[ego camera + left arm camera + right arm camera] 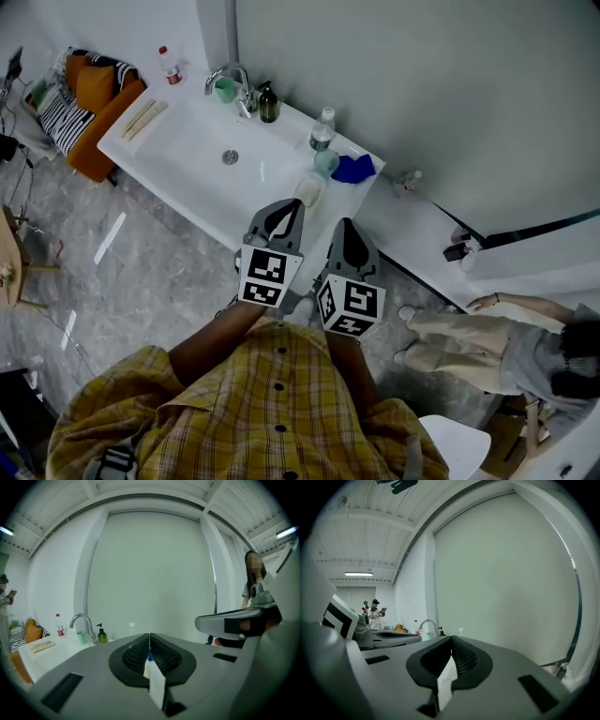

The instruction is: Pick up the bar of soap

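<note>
The left gripper [291, 208] and the right gripper [345, 227] are side by side, each with its jaws closed together and nothing between them. The cream bar of soap [309, 190] lies on the white sink [187, 150] just beyond the left gripper, near a teal cup [326, 162] and a blue cloth [354, 170].

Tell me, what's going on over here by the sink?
A person in a yellow plaid shirt holds a two-jaw gripper in each hand. Both the left gripper and the right gripper are shut and empty, pointing toward the white sink counter. A pale block that looks like the bar of soap lies untouched on the counter just beyond the left gripper, beside a teal cup and a blue cloth.
</note>
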`<state>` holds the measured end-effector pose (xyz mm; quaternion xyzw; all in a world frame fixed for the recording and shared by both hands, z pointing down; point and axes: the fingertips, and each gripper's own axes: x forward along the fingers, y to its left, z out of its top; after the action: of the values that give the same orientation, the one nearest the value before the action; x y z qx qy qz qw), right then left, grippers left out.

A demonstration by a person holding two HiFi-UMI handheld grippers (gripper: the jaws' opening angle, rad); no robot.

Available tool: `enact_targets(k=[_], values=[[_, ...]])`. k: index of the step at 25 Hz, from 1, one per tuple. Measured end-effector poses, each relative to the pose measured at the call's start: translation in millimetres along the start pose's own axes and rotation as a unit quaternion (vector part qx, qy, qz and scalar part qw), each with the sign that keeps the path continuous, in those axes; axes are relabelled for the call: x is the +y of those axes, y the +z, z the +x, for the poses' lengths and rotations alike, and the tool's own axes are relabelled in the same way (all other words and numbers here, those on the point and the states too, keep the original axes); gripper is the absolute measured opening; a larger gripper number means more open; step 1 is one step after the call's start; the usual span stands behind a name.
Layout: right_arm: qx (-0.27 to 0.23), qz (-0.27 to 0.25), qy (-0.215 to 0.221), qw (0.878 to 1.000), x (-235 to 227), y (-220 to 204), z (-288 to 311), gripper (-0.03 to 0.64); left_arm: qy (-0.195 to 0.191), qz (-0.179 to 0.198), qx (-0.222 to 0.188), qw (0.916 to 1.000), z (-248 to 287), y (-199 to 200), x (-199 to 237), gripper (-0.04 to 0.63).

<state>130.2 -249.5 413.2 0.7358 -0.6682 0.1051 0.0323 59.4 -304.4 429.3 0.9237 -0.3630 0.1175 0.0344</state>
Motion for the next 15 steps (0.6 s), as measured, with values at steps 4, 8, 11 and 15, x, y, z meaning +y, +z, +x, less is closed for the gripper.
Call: enact_targets(k=[4,8,11,15], values=[[0.011,0.005,-0.001,1.000,-16,-5,12,0.018,0.002,0.002,0.031,0.9995,30,-14,5,0.012],[0.018,0.008,0.003,1.000,-24,-7,21,0.018,-0.013,0.004,0.077,0.9970,63,-39,3,0.014],[0.023,0.007,0.006,1.000,-26,-9,26,0.018,-0.027,0.013,0.117,0.9927,87,-61,0,0.014],[0.027,0.002,0.009,1.000,-29,-11,31,0.018,-0.029,0.020,0.158,0.9868,110,-87,-1,0.014]])
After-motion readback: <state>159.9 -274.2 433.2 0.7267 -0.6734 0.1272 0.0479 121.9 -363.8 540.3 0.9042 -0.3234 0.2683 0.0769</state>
